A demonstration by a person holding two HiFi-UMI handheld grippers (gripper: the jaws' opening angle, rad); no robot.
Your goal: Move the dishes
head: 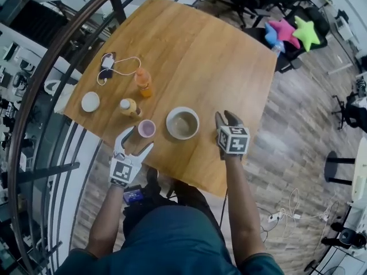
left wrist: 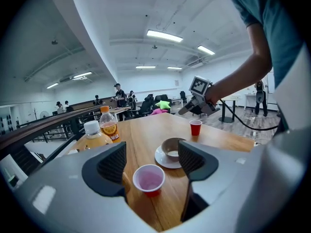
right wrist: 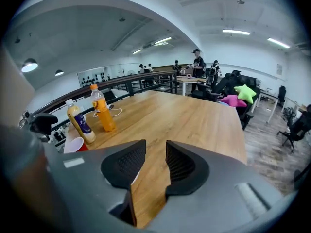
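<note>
A beige bowl [head: 182, 122] on a white saucer [left wrist: 162, 158] stands near the table's front edge. Left of it is a red cup [head: 147, 128] with a pale inside. My left gripper [head: 136, 141] is open just short of that cup [left wrist: 148, 179], which stands in front of the gap between the jaws, not touched. My right gripper [head: 226, 117] hovers right of the bowl, its jaws a narrow gap apart with only bare table between them [right wrist: 155, 161]. A second red cup [left wrist: 195, 127] shows under it in the left gripper view only.
An orange drink bottle [head: 143, 82] and a yellow bottle [head: 129, 106] stand behind the cup. A small white dish [head: 90, 101] and a charger with cable [head: 109, 65] lie at the left edge. A railing [head: 51, 67] runs along the table's left. Office chairs with star cushions [head: 295, 33] are beyond.
</note>
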